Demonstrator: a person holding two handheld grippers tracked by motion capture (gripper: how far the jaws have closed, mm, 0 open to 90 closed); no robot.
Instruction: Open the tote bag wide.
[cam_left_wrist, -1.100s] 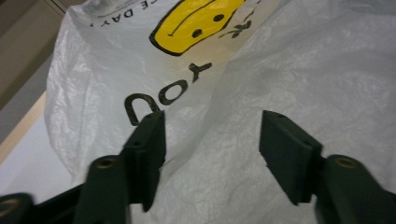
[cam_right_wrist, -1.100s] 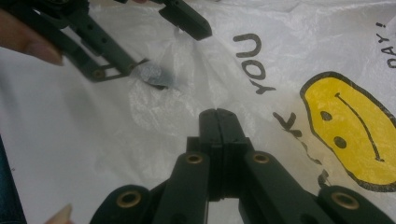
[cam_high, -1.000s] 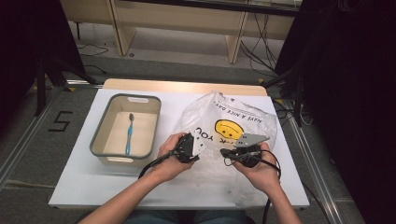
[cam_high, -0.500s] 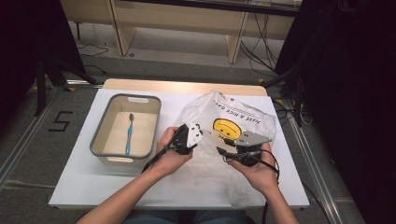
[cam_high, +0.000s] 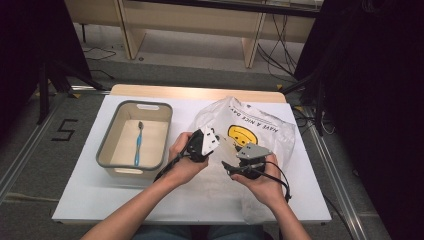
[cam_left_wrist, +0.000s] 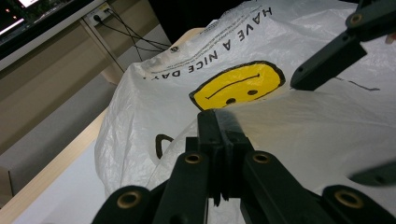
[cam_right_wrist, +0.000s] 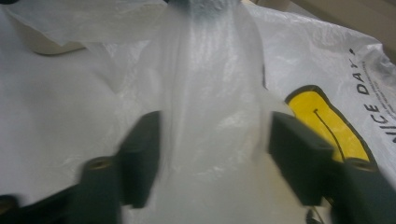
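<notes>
The plastic bag (cam_high: 260, 135) lies crumpled on the white table (cam_high: 100, 200), from the centre out toward three o'clock, smiley face up; at nine o'clock of it stands a grey bin (cam_high: 107, 150) with a blue toothbrush (cam_high: 138, 145) inside, well apart from the bag. The left gripper (cam_high: 212, 140) sits at the bag's nine-o'clock edge, its jaws pinched tight on a fold of the film, which shows as a lifted white ridge running off from the tips in the left gripper view (cam_left_wrist: 217, 123); the right gripper (cam_high: 231, 169) lies at about six o'clock of the smiley, its jaws having just been opening and now standing wide, with a raised strip of film (cam_right_wrist: 210, 93) rising between them but not pressed by either pad.

The bag looks very light, thin and limp; it will sag and slide rather than hold any shape, and the glossy film is likely slippery, so a grip on a single flat layer may slip off; it could also tear if the two hands pull hard against each other. The better hold, I judge, is a gathered fold or the rim of the mouth, where layers bunch; the right gripper seems well placed to close on the strip between its jaws, opposite the left one's hold.
</notes>
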